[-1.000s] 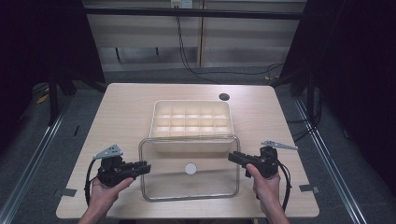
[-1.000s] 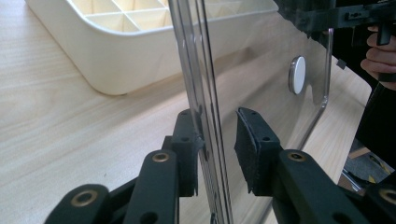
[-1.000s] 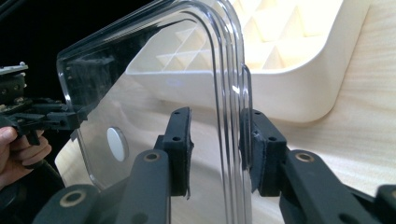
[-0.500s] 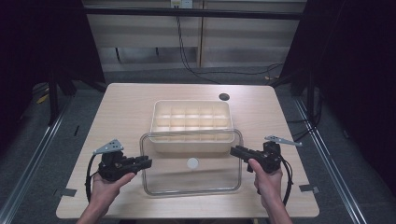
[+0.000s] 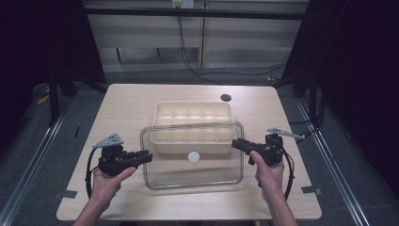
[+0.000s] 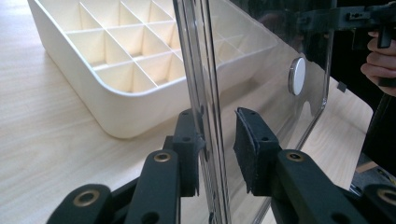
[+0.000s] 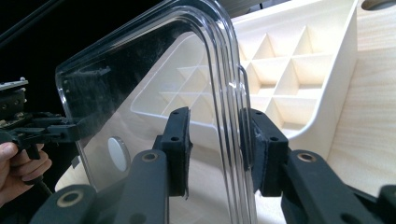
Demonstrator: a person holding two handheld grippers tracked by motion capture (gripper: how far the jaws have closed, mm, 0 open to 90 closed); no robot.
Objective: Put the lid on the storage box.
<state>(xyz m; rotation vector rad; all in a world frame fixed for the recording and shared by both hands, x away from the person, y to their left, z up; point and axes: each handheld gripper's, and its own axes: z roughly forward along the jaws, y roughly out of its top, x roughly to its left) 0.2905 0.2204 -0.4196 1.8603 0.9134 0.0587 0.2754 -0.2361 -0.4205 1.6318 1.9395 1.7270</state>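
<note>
A clear plastic lid point(image 5: 188, 176) with a white round knob point(image 5: 193, 157) hangs level above the table, and its far edge overlaps the near part of a cream box point(image 5: 193, 117) divided into several compartments. My left gripper point(image 5: 149, 157) is shut on the lid's left rim and my right gripper point(image 5: 234, 142) on its right rim. In the left gripper view the lid point(image 6: 261, 56) stands edge-on between the pads of that gripper point(image 6: 217, 140), with the box point(image 6: 116, 60) behind. In the right gripper view the rim point(image 7: 224, 70) sits between the pads of that gripper point(image 7: 215, 140).
The light wooden table point(image 5: 127, 108) has a dark round hole point(image 5: 226, 98) behind the box at the right. Bare tabletop lies on both sides of the box. Black cables trail from both grippers toward the table's near edge.
Both grippers have carried the lid away from the person, so it now overlaps more of the box's near side.
</note>
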